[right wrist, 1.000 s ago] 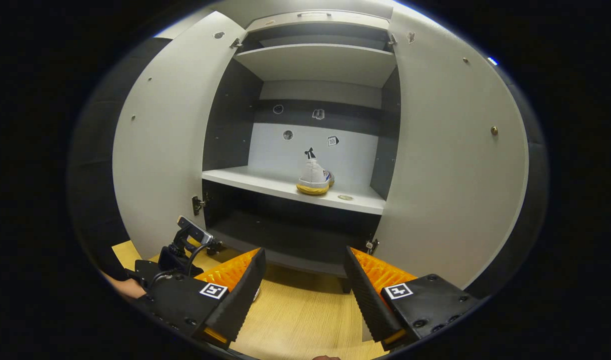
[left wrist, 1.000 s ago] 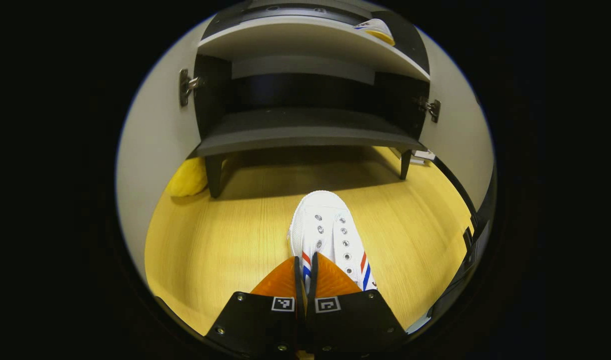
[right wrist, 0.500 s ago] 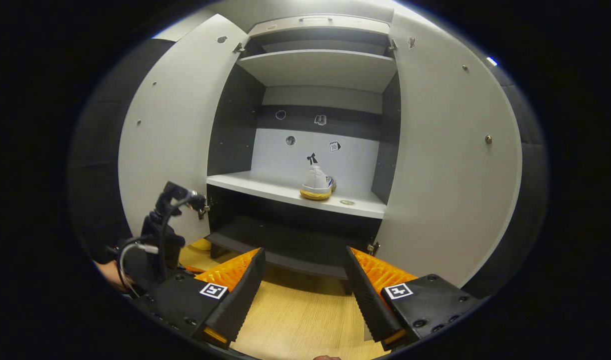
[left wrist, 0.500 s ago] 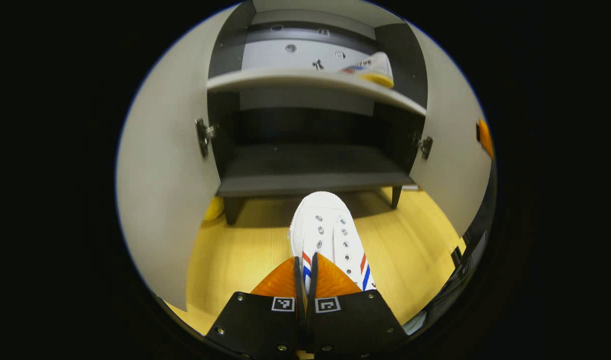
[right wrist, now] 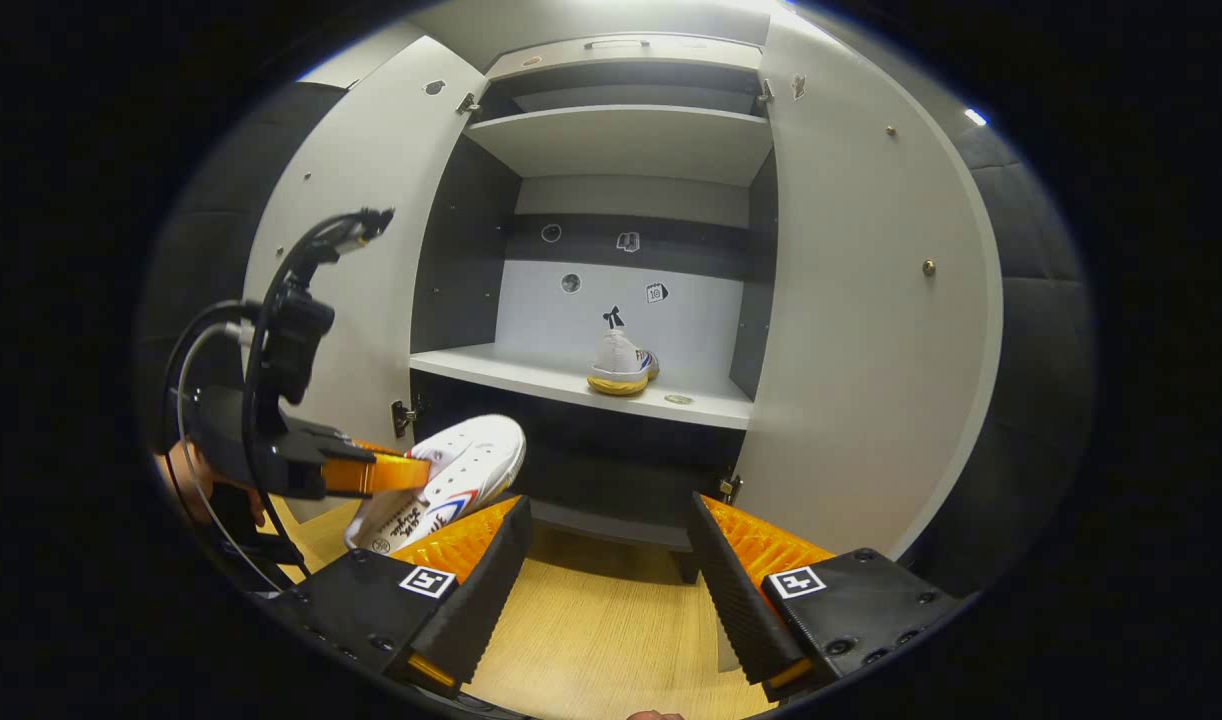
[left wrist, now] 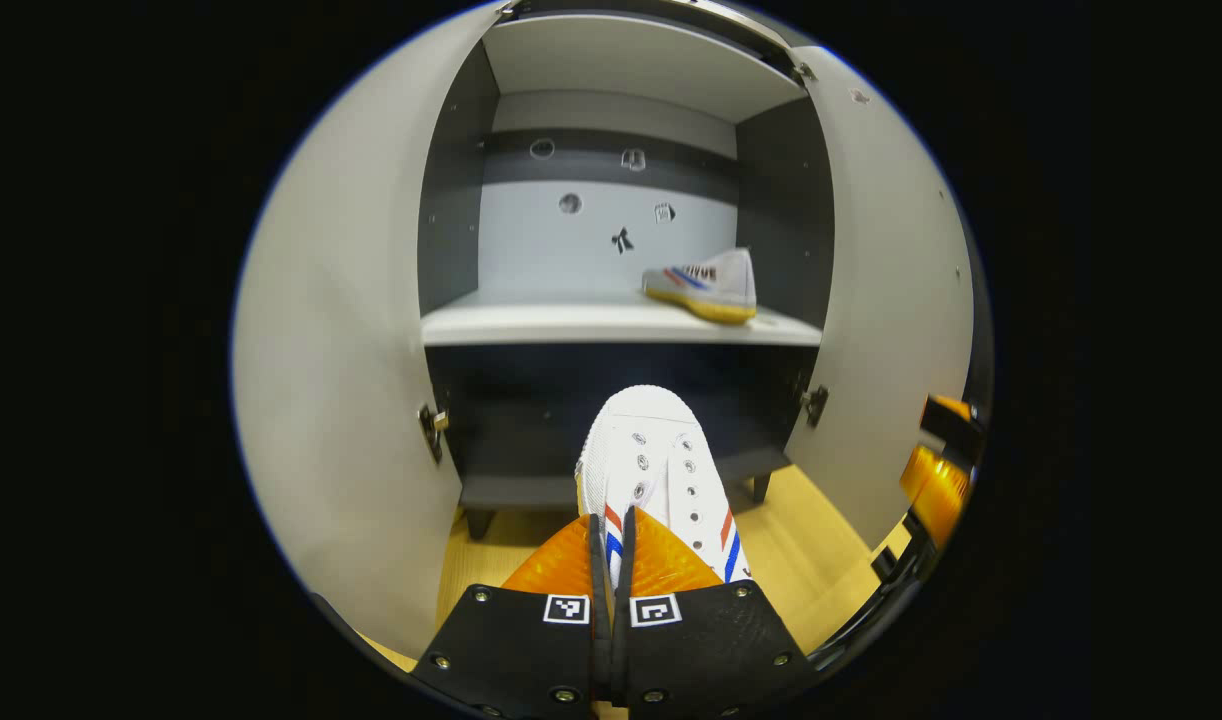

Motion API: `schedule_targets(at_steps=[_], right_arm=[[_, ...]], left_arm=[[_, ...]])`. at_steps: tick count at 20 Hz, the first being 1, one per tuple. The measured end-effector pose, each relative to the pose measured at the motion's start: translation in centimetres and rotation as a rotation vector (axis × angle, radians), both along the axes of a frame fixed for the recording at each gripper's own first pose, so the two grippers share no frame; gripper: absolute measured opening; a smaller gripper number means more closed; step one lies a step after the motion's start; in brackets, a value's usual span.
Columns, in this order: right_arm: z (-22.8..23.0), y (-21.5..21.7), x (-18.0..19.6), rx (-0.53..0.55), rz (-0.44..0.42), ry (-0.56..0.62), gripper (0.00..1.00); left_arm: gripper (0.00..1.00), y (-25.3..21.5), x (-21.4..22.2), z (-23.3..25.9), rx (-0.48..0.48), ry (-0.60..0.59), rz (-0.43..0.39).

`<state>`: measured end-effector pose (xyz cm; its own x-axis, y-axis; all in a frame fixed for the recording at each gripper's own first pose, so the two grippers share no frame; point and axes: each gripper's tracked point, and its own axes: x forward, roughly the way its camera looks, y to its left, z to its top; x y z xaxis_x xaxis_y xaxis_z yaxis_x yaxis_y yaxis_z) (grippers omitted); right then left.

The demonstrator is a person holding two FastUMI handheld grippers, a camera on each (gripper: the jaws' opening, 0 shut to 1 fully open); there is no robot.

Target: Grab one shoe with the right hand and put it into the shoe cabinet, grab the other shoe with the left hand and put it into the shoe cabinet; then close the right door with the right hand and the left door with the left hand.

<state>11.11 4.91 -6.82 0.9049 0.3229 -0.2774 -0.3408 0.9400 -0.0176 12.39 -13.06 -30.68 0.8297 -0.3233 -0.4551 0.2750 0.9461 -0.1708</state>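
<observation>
Left tongs (left wrist: pixel 611 525) clamping shoe (left wrist: pixel 651 470) before open cabinet (left wrist: pixel 621 325), right tongs (right wrist: pixel 606 565) apart.

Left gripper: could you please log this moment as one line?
left gripper: shut on shoe | right gripper: open | second shoe: on shelf | doors: open

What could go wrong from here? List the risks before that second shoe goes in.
1. The left gripper pinches the held sneaker only by its collar edge, toe hanging forward; it may swivel or slip.
2. The toe is level with the dark gap under the white shelf, so it could catch that edge.
3. The placed sneaker sits on the right; setting down too close could knock it.
</observation>
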Motion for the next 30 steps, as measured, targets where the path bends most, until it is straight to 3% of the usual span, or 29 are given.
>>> schedule_targets(at_steps=[16, 25, 30], right_arm=[[-2.2, -2.8, -1.1, 0.019, -0.050, 0.037, 0.98], [-4.2, -3.6, -2.0, 0.021, -0.069, 0.080, 0.98], [-5.0, -3.7, -2.1, 0.024, -0.083, 0.096, 0.98]], left_arm=[[0.00, 0.4, -0.1, 0.9, -0.064, -0.220, 0.080], [0.00, 0.5, -0.2, 1.0, -0.015, -0.169, 0.125], [0.00, 0.3, -0.1, 0.2, -0.005, -0.081, 0.110]])
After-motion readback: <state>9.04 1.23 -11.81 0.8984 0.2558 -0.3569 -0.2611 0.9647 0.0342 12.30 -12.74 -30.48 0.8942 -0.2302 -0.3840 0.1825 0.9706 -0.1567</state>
